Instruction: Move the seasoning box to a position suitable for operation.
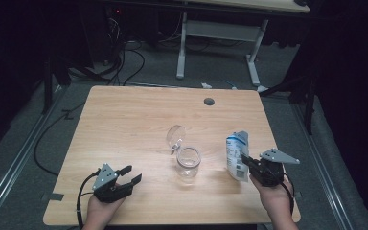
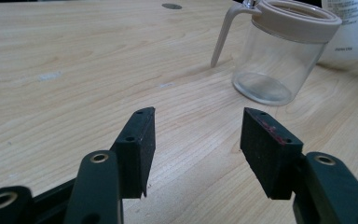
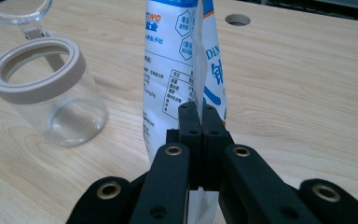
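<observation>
While pinched upright, pouch [image 3: 177, 60] rises from right tool [image 3: 200, 126].

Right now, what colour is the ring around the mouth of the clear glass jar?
The ring on the clear glass jar is pale beige, clearest in the right gripper view.

Desk [image 1: 124, 120] is bare wood across the far half and the whole left side, so passage there is free right up to the far edge, bar a small cable hole [image 1: 209, 101]. Mid-desk toward the near edge, the open jar [image 1: 188, 164] with its flipped-up lid [image 1: 176, 135] blocks the straight line between left gripper [image 1: 130, 174] and right gripper [image 1: 247, 163]. The white-and-blue pouch [image 1: 237, 154] stands upright near the right edge, leaving a narrow gap to the jar.
</observation>
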The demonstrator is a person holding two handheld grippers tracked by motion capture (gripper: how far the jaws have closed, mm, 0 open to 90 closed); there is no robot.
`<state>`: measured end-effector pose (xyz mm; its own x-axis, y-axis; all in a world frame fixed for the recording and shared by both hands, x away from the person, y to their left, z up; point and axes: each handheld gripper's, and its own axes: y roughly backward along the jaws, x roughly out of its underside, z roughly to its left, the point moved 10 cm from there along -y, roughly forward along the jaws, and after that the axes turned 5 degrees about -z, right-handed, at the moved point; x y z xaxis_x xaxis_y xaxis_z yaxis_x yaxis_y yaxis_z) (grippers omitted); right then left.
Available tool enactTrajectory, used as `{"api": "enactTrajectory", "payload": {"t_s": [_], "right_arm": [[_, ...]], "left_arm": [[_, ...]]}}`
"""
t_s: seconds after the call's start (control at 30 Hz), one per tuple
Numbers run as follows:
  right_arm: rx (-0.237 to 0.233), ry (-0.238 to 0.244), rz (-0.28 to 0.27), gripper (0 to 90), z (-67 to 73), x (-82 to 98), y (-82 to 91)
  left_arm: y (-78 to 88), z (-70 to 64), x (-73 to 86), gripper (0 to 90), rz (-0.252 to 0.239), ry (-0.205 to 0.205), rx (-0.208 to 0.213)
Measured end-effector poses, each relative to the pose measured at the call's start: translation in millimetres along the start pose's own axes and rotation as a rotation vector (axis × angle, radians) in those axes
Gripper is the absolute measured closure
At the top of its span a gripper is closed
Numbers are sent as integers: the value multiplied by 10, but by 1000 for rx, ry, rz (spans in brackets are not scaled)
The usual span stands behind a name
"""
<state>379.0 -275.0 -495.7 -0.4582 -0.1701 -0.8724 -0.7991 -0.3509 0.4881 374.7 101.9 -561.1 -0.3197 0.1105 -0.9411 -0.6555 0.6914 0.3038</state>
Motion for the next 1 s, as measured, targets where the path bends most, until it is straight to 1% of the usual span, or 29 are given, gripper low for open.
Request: {"api": "enactTrajectory", "payload": {"t_s": [0.07, 0.1, 0.17, 0.23, 0.27, 0.3, 0.37, 0.43, 0.67, 0.7, 0.87, 0.93, 0.97, 1.0], "right_arm": [[-2, 3, 8, 900, 2, 0, -4], [4, 14, 31, 900, -1, -1, -10], [10, 8, 50, 900, 0, -4, -12], [9, 9, 74, 900, 3, -14, -10], [9, 9, 74, 900, 3, -14, -10], [4, 8, 99, 900, 13, -27, -9], [-3, 22, 133, 900, 26, -42, -11], [-8, 31, 157, 900, 39, -55, -14], [-37, 46, 244, 900, 79, -85, -24], [-38, 41, 247, 900, 83, -93, -28], [-48, 48, 288, 900, 92, -99, -39], [-54, 50, 305, 900, 94, -100, -42], [-64, 37, 312, 900, 100, -100, -41], [-68, 34, 315, 900, 99, -103, -42]], "left_arm": [[3, 5, 0, 452, -3, 2, -2], [12, 9, -1, 444, -9, -7, -10], [25, 16, -6, 432, -22, -15, -23], [35, 29, -6, 424, -26, -15, -30], [35, 29, -6, 422, -26, -15, -30], [35, 38, 0, 422, -29, -12, -34], [33, 44, 11, 422, -25, -13, -36], [31, 47, 17, 422, -21, -14, -40], [55, 54, -5, 423, -34, -14, -44], [56, 55, -3, 423, -33, -14, -44], [56, 46, -1, 423, -33, -14, -41], [50, 42, 6, 423, -28, -19, -46], [49, 44, 10, 423, -24, -20, -48], [50, 44, 10, 423, -25, -18, -48]]}}
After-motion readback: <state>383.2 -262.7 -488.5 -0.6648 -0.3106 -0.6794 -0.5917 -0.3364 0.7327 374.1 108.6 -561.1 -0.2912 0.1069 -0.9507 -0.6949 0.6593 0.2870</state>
